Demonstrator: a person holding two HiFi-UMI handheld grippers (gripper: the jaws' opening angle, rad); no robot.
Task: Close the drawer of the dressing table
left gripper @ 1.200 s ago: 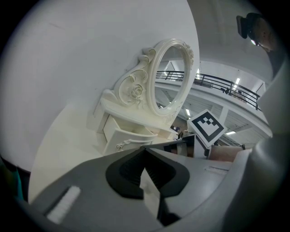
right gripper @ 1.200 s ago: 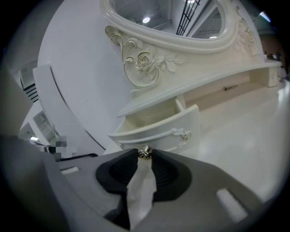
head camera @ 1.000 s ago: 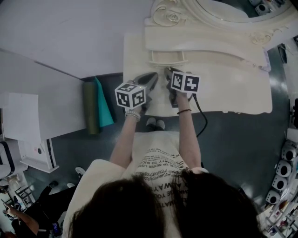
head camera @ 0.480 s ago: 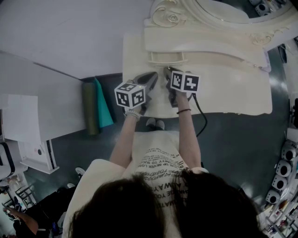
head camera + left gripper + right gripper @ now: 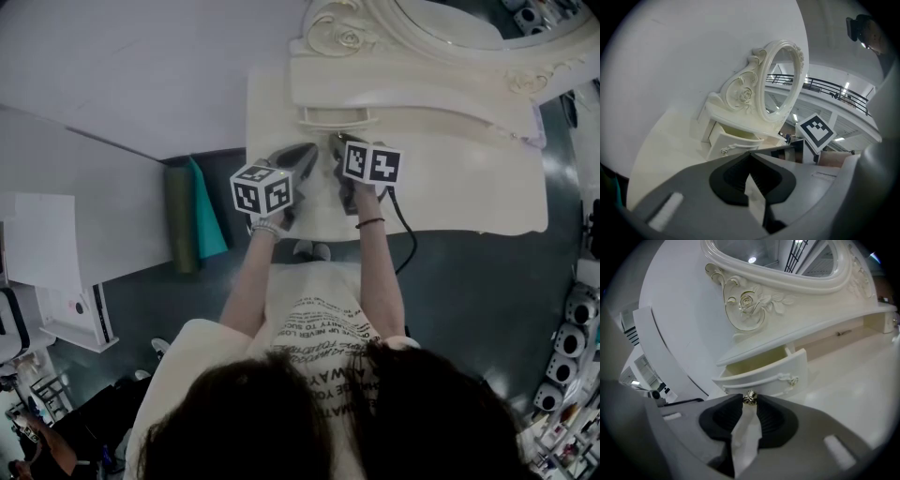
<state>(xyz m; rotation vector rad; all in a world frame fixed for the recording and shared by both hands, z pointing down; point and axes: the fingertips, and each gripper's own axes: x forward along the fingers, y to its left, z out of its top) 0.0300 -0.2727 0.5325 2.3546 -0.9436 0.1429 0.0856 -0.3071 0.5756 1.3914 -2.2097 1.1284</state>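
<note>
Right gripper [image 5: 749, 400] pinches the knob [image 5: 750, 397] of the open drawer [image 5: 765, 375] beneath the mirror [image 5: 787, 256]; left gripper [image 5: 751, 155] pressed together.

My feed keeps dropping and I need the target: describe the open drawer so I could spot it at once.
On the cream dressing table, look under the carved rose left of the oval mirror. The drawer sticks out from beneath the shelf there, the only one open, its small metal knob pinched in the fingers of the right gripper.
</note>
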